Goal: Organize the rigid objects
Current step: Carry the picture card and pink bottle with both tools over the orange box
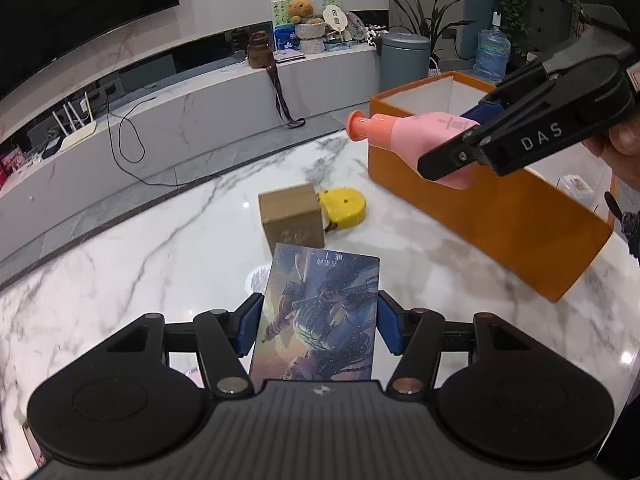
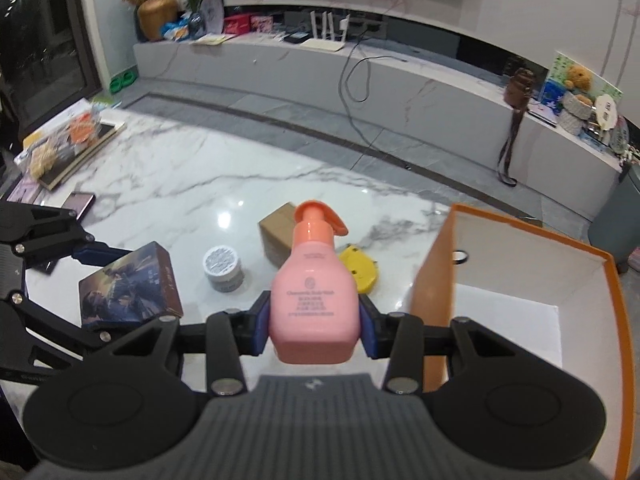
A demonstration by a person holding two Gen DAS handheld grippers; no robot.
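The orange box (image 2: 436, 288) stands open-topped on the marble counter (image 2: 168, 184), its white inside almost bare, so there is room to enter from above. Just beside its left wall lie a yellow case (image 2: 360, 268), a brown carton (image 2: 280, 236) and a small grey jar (image 2: 224, 266), crowding that approach. Farther left of the box the counter lies bare up to stacked packets (image 2: 68, 140) at its far left edge.

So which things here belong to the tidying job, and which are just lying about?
Job:
- pink bottle, in right gripper
- picture box, in left gripper
- orange bin
- brown box, yellow case, jar, on the table

Lying about:
- phone and snack packs at the table's far edge
- router, teddy, water jug
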